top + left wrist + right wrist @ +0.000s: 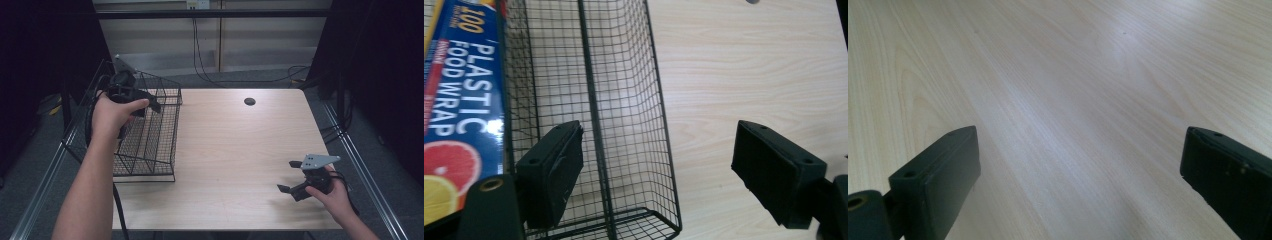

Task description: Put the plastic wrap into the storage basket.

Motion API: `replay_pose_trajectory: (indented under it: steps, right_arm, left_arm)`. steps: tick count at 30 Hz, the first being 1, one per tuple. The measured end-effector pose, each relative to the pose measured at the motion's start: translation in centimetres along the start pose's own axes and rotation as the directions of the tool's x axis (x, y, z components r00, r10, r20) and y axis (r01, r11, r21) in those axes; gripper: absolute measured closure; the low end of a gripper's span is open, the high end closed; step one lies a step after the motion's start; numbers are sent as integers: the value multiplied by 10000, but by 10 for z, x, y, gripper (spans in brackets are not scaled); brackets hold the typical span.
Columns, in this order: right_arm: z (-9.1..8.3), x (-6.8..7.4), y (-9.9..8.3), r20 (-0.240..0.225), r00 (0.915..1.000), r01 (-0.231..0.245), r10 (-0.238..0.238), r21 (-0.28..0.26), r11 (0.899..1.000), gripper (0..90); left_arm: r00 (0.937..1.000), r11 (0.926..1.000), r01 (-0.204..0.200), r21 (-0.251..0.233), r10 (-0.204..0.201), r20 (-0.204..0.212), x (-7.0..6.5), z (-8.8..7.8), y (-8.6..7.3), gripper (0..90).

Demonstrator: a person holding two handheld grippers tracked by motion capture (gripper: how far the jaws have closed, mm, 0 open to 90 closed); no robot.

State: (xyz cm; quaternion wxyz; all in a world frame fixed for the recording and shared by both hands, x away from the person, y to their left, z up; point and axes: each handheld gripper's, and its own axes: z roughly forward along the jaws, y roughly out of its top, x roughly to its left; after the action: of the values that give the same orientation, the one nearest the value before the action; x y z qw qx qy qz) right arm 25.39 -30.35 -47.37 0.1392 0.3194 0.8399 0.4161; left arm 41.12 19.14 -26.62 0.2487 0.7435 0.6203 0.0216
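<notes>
- Near me at about four o'clock, I am holding the right gripper [293, 176] low over the bare table [235, 150] — jaws standing wide, nothing between them.
- Farther out at ten o'clock, I am hovering the left gripper [150, 102] over the wire basket [150, 145]; its jaws are apart and empty.
- The plastic food wrap box [459, 105] is lying in the basket's far-left compartment, beside the divider.
- I judge the placing step is finishing — next I should be lifting clear without snagging the mesh.
</notes>
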Motion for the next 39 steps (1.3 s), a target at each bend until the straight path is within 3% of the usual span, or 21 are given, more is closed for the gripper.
replay_pose_trajectory:
  steps: [12,19,26,27,35,36,39]
  right_arm:
    - [0,0,0,8,10000,20,-20,-7,10000,27]
    - [1,1,0,-61,10000,69,-69,70,10000,27]
    - [1,1,0,-43,10000,56,-56,87,9999,27]
    - [1,1,0,-28,10000,58,-58,85,9999,27]
    - [1,1,0,-39,10000,51,-50,68,10000,27]
    - [1,1,0,-42,10000,55,-54,69,10000,27]
    - [1,1,0,-76,10000,58,-57,108,9999,27]
  left_arm:
    - [9963,9975,-706,16,705,485,-21,7,-6,206]
    - [9885,9908,-1344,171,1328,728,-38,17,-13,202]
    - [9826,9869,-1597,251,1564,1001,-48,26,-16,202]
    - [9787,9832,-1794,340,1749,1077,-51,29,-18,201]
    - [9684,9761,-2152,296,2094,1356,-64,46,-27,201]
    - [9646,9715,-2340,373,2272,1338,-65,48,-28,202]
    - [9624,9678,-2490,368,2430,1214,-71,54,-32,201]
